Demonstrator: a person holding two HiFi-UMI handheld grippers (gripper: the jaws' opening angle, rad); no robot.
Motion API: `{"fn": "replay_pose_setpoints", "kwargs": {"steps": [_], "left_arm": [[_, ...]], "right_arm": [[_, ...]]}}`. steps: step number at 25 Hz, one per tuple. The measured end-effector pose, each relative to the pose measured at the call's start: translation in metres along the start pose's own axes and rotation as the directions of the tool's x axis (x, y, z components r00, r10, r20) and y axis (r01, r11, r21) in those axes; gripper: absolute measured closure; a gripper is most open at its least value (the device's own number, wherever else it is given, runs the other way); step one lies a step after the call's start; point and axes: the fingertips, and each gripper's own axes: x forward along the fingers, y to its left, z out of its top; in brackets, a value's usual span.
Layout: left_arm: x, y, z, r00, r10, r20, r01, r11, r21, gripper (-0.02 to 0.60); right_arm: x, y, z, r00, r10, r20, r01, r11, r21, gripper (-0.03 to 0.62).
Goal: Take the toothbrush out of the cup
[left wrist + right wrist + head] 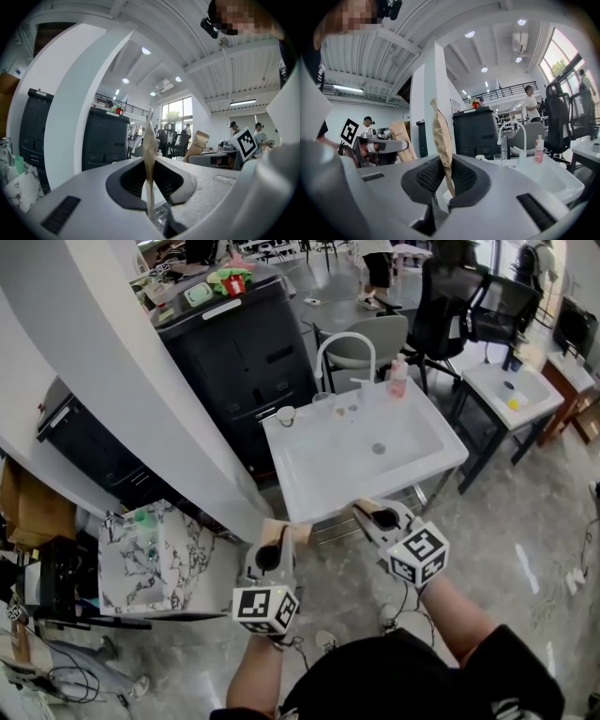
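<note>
The left gripper [284, 529] and right gripper [360, 509] wait at the sink's [441, 463] near edge, jaws pressed together on nothing. The white cup [286, 414] stands across the basin, straight ahead of the left one. I cannot make out the toothbrush.

No legible text or numbers

1. Big white pillar [122, 381] sweeping across the left, dark cabinet [248, 352] right behind it.
2. White sink [328, 474] dead centre, black office chairs [450, 306] beyond.
3. Glossy grey floor [525, 549], ceiling lights [469, 34] on, daylight through tall windows [562, 61].
</note>
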Motion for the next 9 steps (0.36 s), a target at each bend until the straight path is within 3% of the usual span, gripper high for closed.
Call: {"fn": "replay_pose_setpoints", "kwargs": {"steps": [9], "left_arm": [[-0.0042, -0.0024, 0.0027, 1.000, 0.003, 0.003, -0.003, 1.000, 0.002, 0.548]], "right_arm": [[-0.0025, 0.0036, 0.0020, 1.000, 0.006, 0.002, -0.006, 1.000, -0.001, 0.568]]}}
